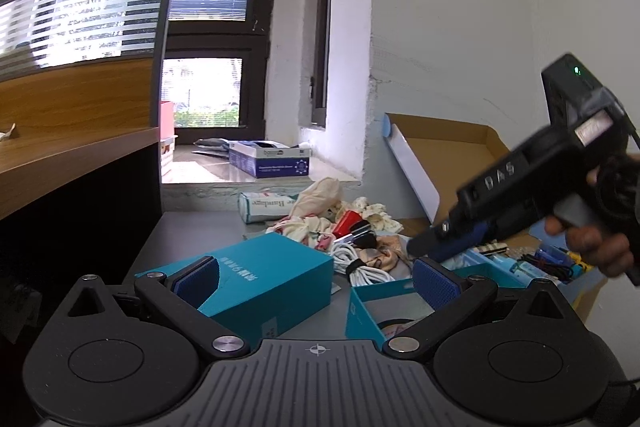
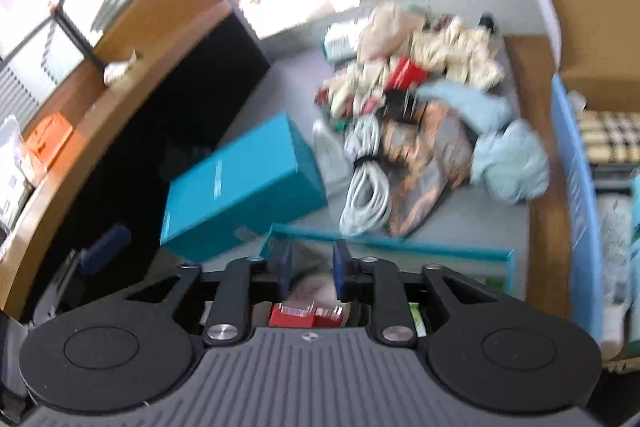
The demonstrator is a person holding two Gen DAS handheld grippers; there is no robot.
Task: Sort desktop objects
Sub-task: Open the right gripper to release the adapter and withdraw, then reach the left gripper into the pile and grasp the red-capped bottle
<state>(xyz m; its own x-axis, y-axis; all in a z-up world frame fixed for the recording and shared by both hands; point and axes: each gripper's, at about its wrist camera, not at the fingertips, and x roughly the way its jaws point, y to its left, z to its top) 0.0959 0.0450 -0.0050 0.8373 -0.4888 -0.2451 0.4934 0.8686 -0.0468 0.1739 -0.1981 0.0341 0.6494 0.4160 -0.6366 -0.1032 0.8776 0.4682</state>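
Sorting partly done, the desk heap still waits

My left gripper [image 1: 316,279] is spread wide and empty, my right gripper [image 2: 312,269] parted with nothing pinched over the open teal box [image 2: 384,251]; white cable [image 2: 366,183] and cloths [image 2: 508,151] remain mid-desk, some items already sit in the blue tray [image 2: 576,163] at the right edge

The left wrist view looks nearly level across the surface [image 1: 192,227] toward the window [image 1: 208,7] at 12 o'clock, its own fingers [image 1: 436,287] close at 6. The right wrist view tilts steeply down from above and is blurred, close over an open box [image 2: 392,249] at 6. Both views share the teal box [image 1: 264,279] [image 2: 244,183], the cable [image 1: 360,267] [image 2: 366,183] and the cloth pile [image 1: 320,215] [image 2: 420,67].
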